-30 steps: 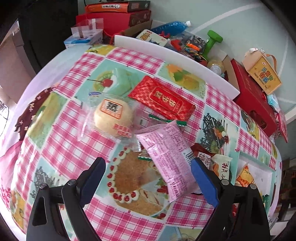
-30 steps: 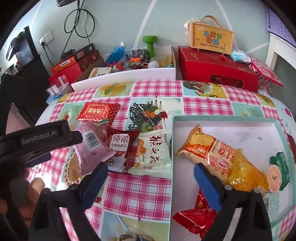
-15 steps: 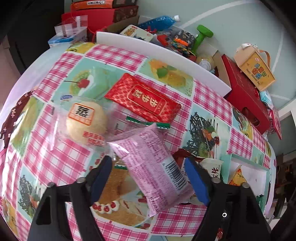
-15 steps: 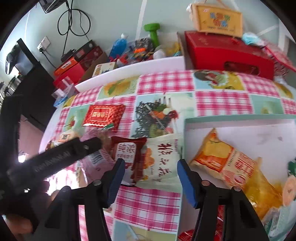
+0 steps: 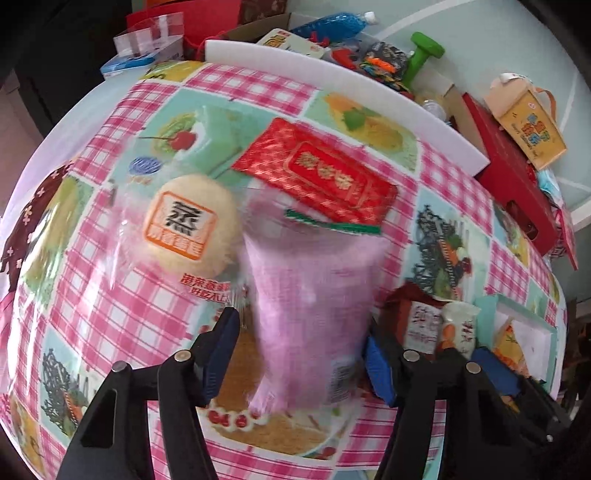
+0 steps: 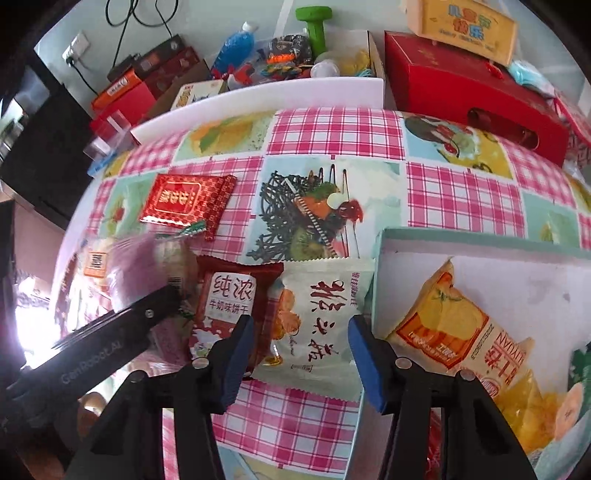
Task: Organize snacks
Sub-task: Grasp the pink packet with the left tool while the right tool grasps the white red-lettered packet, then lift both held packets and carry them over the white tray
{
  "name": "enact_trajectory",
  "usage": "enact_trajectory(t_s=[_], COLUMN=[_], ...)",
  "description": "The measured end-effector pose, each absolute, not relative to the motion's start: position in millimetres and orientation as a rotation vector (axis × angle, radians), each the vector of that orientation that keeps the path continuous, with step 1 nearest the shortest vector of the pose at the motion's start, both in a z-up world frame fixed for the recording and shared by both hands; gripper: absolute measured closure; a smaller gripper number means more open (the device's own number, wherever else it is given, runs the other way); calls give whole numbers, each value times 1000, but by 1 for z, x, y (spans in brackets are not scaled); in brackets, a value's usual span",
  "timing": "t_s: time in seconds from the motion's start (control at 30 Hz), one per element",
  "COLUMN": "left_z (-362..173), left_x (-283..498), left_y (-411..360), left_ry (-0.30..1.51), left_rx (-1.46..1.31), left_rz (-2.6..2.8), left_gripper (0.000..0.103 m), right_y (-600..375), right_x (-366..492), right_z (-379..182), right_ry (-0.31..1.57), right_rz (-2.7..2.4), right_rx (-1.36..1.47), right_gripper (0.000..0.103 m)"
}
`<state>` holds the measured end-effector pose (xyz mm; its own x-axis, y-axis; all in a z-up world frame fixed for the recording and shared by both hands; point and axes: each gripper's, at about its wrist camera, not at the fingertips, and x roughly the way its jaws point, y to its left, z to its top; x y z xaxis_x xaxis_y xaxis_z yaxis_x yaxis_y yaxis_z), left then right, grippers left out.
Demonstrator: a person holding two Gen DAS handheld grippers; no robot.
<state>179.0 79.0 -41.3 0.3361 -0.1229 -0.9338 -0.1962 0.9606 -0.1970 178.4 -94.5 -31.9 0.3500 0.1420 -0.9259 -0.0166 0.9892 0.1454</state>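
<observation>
A pink snack packet (image 5: 314, 306) lies blurred on the checked tablecloth between the jaws of my left gripper (image 5: 299, 362). Those jaws are closing, and a strip of cloth still shows beside the left pad. Beyond it lie a wrapped round bun (image 5: 190, 225) and a red foil packet (image 5: 321, 177). My right gripper (image 6: 301, 360) is closing on a white snack packet (image 6: 317, 317), with its pads against the packet's two side edges. A dark red biscuit packet (image 6: 229, 299) lies just left of it. The teal-rimmed tray (image 6: 517, 266) on the right holds a yellow snack bag (image 6: 454, 332).
A white foam board (image 6: 258, 99) runs along the table's far edge. Behind it stand a red gift box (image 6: 461, 88), a yellow carton (image 6: 465, 26), a green dumbbell (image 6: 317, 26), a blue bottle (image 6: 232, 51) and stacked boxes. The left gripper's black arm (image 6: 110, 339) crosses the lower left.
Both pairs of jaws have narrowed. The left gripper has sunk closer over the pink packet. The right gripper has swung left, from over the tray to the white packet.
</observation>
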Motion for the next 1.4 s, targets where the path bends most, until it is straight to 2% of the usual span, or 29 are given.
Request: enact_trajectory(t_s=[0.37, 0.97, 1.4], left_z=[-40, -14, -26], left_x=[180, 159, 144], left_y=[80, 98, 95], left_ry=[1230, 1211, 1265], left_rx=[-287, -278, -240], left_rz=[36, 54, 71], left_gripper=[41, 41, 41], right_y=[-93, -89, -55], right_x=[190, 196, 217], right_z=[-35, -38, -56], right_ry=[1276, 1300, 1330], right_rz=[70, 64, 36], right_rx=[105, 125, 34], right_gripper=[51, 48, 43])
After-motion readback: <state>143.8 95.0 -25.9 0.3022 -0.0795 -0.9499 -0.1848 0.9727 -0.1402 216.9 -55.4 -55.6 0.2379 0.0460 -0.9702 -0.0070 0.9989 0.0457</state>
